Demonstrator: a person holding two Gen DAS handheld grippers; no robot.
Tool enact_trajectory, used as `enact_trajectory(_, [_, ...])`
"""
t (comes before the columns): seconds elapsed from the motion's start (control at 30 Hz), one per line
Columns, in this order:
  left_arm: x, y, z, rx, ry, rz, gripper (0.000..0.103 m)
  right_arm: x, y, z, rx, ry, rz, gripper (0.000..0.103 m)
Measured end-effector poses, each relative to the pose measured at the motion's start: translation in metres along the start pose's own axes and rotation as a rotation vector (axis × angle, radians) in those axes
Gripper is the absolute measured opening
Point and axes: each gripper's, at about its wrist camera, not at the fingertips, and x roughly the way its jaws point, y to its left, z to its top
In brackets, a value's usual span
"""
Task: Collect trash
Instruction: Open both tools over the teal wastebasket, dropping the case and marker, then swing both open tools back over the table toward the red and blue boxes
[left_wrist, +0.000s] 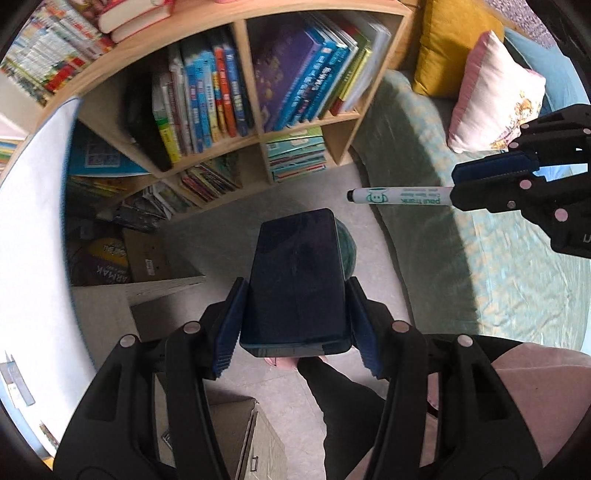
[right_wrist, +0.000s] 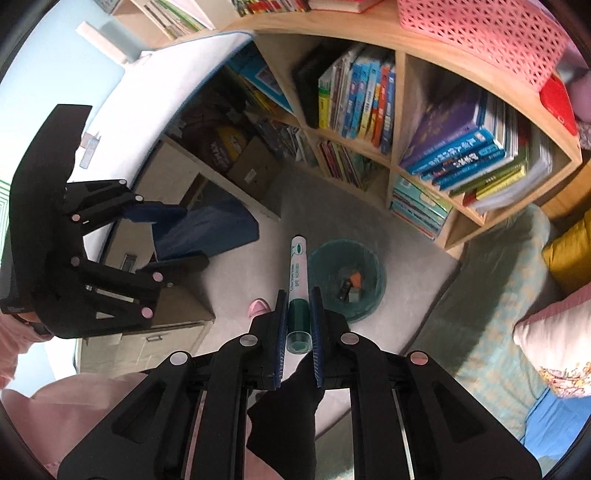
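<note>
Clamping a green marker (right_wrist: 298, 280) lengthwise, the right gripper (right_wrist: 298, 325) sits nearer the waste bin (right_wrist: 347, 278), at 1 o'clock; the left gripper (left_wrist: 295, 325) grips a dark box (left_wrist: 297, 280).

Two claws (left_wrist: 295, 317) (right_wrist: 298, 325), one marker (right_wrist: 298, 280), one box (left_wrist: 297, 284), one bin (right_wrist: 347, 277), two cushions (left_wrist: 495, 92).

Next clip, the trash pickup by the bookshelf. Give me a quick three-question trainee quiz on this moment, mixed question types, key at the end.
1. True or false: the right gripper is shut on the marker.
2. What does the left gripper hold? A) a book B) a dark blue box C) a pillow
3. Fill in: on the floor ahead of the marker's tip stands a round teal ___ that already has a few small items in it.

Key: 1 true; 2 B; 3 trash bin
</note>
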Motion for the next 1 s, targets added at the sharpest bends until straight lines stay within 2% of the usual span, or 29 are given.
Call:
enact_trajectory(0.23, [0.01, -0.009, 0.011, 0.013, 0.019, -0.01, 0.051, 0.003, -0.011, 0.0, 0.014, 0.011, 0.018, 0.013])
enact_trajectory(0.3, [0.012, -0.011, 0.013, 0.026, 0.018, -0.012, 0.051, 0.002, -0.016, 0.001, 0.031, -0.006, 0.03, 0.017])
enact_trajectory(0.33, [0.013, -0.012, 0.014, 0.033, 0.017, -0.019, 0.052, 0.001, -0.018, 0.002, 0.039, -0.015, 0.038, 0.021])
enact_trajectory(0.37, [0.013, -0.013, 0.016, 0.032, 0.013, -0.022, 0.054, -0.001, -0.02, 0.003, 0.047, -0.023, 0.047, 0.035])
enact_trajectory(0.4, [0.013, -0.013, 0.018, 0.024, 0.007, -0.02, 0.059, -0.003, -0.022, 0.005, 0.055, -0.031, 0.052, 0.044])
enact_trajectory(0.43, [0.012, -0.012, 0.018, 0.022, 0.003, -0.024, 0.07, -0.005, -0.024, 0.006, 0.057, -0.037, 0.06, 0.053])
enact_trajectory(0.47, [0.011, -0.013, 0.018, 0.025, -0.005, -0.029, 0.077, -0.006, -0.024, 0.007, 0.053, -0.039, 0.067, 0.055])
enact_trajectory(0.5, [0.01, -0.013, 0.019, 0.03, -0.008, -0.032, 0.079, -0.007, -0.025, 0.009, 0.05, -0.041, 0.066, 0.055])
enact_trajectory(0.63, [0.01, -0.015, 0.019, 0.049, -0.005, -0.033, 0.08, -0.009, -0.028, 0.012, 0.051, -0.04, 0.061, 0.055])
enact_trajectory(0.7, [0.01, -0.013, 0.019, 0.042, -0.005, -0.04, 0.08, -0.009, -0.029, 0.013, 0.053, -0.042, 0.058, 0.055])
enact_trajectory(0.77, [0.008, -0.012, 0.018, 0.038, -0.01, -0.035, 0.08, -0.01, -0.028, 0.014, 0.052, -0.046, 0.049, 0.06])
enact_trajectory(1.0, [0.0, 0.003, 0.01, 0.001, -0.022, -0.022, 0.08, -0.009, -0.021, 0.02, 0.032, -0.045, 0.045, 0.061])
